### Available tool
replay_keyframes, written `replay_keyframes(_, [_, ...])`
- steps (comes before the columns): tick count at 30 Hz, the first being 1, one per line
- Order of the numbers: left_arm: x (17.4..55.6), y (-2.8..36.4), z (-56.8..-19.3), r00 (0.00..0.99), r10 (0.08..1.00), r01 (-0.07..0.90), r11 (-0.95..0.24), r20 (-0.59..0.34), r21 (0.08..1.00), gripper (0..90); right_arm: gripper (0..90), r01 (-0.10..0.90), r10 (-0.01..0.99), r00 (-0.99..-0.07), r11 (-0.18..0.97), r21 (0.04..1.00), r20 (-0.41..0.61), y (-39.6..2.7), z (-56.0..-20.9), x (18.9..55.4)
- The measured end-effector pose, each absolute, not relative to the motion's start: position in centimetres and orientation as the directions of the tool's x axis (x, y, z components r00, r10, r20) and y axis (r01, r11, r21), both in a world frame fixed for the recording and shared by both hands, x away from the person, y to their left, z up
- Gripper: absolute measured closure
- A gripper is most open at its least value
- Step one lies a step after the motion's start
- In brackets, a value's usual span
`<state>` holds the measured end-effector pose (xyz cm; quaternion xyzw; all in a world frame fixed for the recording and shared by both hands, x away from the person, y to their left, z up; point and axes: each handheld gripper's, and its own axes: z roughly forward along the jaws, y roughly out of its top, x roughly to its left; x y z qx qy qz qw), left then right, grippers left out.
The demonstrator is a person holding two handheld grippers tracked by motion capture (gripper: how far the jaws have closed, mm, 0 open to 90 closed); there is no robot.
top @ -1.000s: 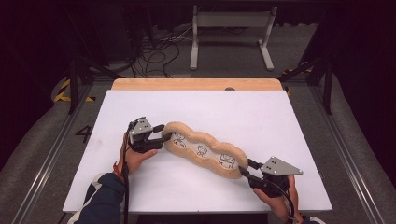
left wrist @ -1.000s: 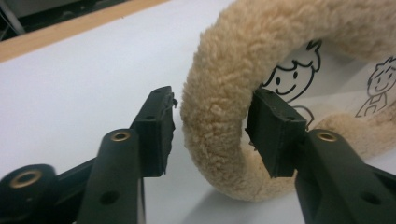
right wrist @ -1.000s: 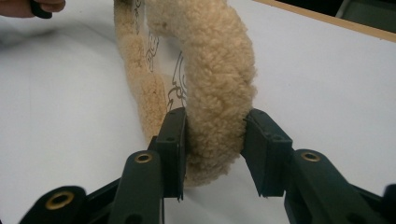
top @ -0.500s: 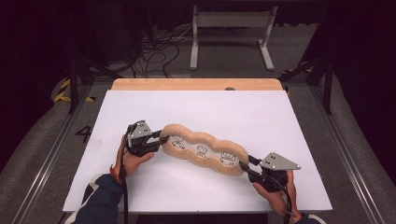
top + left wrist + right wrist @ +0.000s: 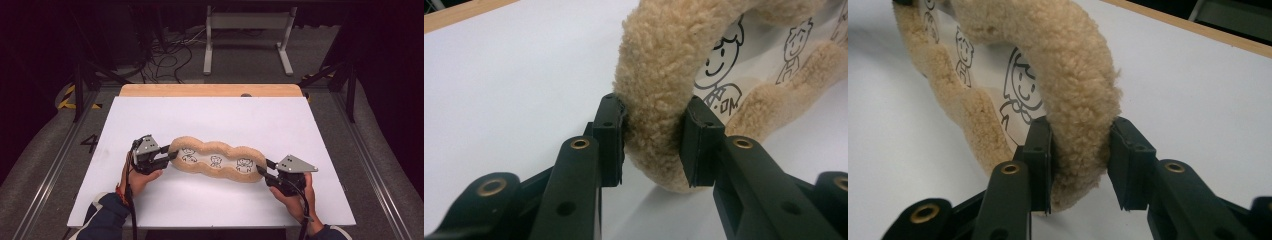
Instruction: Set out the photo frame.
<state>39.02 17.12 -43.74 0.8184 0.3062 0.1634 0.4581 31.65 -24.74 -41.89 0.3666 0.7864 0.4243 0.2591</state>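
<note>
**Both hand-held grippers pinch the ends of a fleece mat**

The left hand-held gripper (image 5: 171, 154) has its two black jaws partly closed on the fleecy rim at the left end of the mat (image 5: 216, 161). In the left gripper view the pads press into the pile from both sides, and the rim (image 5: 655, 90) bulges between them. These jaws have just been closing, with the rim between them. The left hand (image 5: 137, 176) holds the tool from below, its dark sleeve (image 5: 102, 220) coming in from the near edge.

The right hand-held gripper (image 5: 263, 170) pinches the opposite end of the mat in the same way. In the right gripper view the rim (image 5: 1073, 90) stands up between the jaws, the left pad sunk into the fleece and the right pad against its other side. Its jaws are partly closed too, as far as the thick rim lets them. The right hand (image 5: 295, 197) grips the tool near the desk's front edge, under the grey plate (image 5: 297, 163).

The mat stretches between the two tools, running from left to right and slightly toward the person. It is a long tan piece with a wavy fleece border and a pale middle bearing three cartoon figures (image 5: 215, 161). It lies in the near half of the white desk (image 5: 225, 115).
</note>
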Motion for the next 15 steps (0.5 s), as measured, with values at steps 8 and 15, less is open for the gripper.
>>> replay_keyframes(8, [38.1, 17.4, -43.8, 0.764, 0.645, 0.345, -0.399, -0.007, 0.850, 65.2, 65.9, 0.351, 0.798, -0.594, 0.368, 0.861, -0.099, -24.8, -42.0, 32.6])
replay_keyframes(15, [37.7, 17.5, -43.8, 0.763, 0.646, 0.346, -0.399, -0.008, 0.849, 64.8, 66.0, 0.343, 0.798, -0.592, 0.377, 0.860, -0.114, -24.7, -42.1, 33.2])
